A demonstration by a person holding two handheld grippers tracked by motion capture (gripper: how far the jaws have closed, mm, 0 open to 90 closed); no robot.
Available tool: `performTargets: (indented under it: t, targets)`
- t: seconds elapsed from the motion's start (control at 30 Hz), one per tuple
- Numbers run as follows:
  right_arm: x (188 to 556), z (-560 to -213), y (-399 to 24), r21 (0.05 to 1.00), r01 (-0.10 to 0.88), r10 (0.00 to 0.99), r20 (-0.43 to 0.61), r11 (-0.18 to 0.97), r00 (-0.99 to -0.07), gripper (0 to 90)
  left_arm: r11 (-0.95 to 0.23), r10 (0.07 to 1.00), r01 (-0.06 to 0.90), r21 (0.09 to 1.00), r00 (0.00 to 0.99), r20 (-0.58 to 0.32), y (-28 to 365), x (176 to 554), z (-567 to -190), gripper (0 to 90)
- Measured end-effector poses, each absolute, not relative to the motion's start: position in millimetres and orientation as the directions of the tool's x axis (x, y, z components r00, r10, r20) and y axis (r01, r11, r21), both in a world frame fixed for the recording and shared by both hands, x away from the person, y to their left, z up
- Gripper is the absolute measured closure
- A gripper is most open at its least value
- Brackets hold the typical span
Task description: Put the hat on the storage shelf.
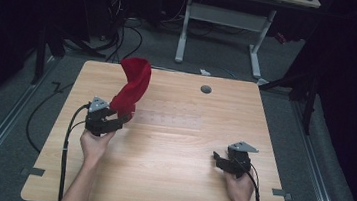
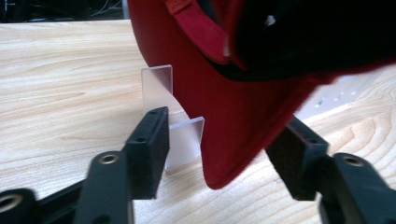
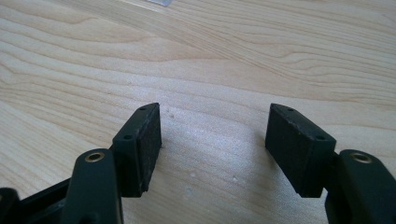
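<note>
Red cap (image 1: 131,88) is standing up on the left half of the worktop (image 1: 168,180), just above the left claw (image 1: 120,120) in the high view, its crown rising toward the upper left of the frame. In the left gripper view the cap (image 2: 224,116) is hanging between the two black jaws with its brim edge dipping to the wood; the jaws are standing apart, a clear gap showing on the left side, so the pads are not pressing on the fabric. Whether the right-hand pad is brushing the brim is hard to make out, since the red cloth is covering part of it. A clear plastic stand (image 2: 175,121) is sitting just behind the left jaw, partly hidden by the cap, and its base is cut off by the brim. In the high view a pale, see-through plate (image 1: 170,115) is lying flat beside the cap, faint against the wood.

The right claw (image 1: 219,161) is resting low on the right side of the worktop, well apart from the cap. In the right gripper view its jaws are spread wide over bare wood (image 3: 210,70), gripping nothing.

The inside of the cap is showing as a dark blur at the upper right of the left gripper view, too close to read. The forearms are running off the bottom edge of the high view.
</note>
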State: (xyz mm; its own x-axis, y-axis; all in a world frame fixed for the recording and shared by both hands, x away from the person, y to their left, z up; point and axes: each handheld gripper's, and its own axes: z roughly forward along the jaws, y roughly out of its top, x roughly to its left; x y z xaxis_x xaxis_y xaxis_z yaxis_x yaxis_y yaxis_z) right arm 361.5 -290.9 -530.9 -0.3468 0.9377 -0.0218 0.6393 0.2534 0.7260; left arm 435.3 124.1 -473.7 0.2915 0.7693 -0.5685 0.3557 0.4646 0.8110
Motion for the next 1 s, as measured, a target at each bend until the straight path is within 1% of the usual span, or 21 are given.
performTargets:
  t: [0.13,0.33,0.47,0.7,1.0]
  targets:
    - [362,-531,-291,0.728,0.637,0.937,-0.023,0.254,-0.348,36.3,0.444,0.777,0.371,0.816,0.294,-0.556,123,431,-473,32.8]
    - [362,-531,-291,0.726,0.639,0.938,-0.022,0.253,-0.347,36.3,0.423,0.784,0.374,0.825,0.306,-0.541,123,423,-468,28.0]
    - [362,-531,-291,0.726,0.639,0.938,-0.022,0.253,-0.347,36.3,0.416,0.788,0.358,0.836,0.316,-0.528,123,416,-465,26.8]
    - [362,-531,-291,0.727,0.639,0.938,-0.022,0.254,-0.347,36.3,0.410,0.806,0.332,0.850,0.305,-0.508,129,403,-464,26.1]
    - [362,-531,-291,0.726,0.639,0.938,-0.022,0.253,-0.346,36.3,0.404,0.808,0.348,0.846,0.297,-0.508,141,385,-467,25.1]
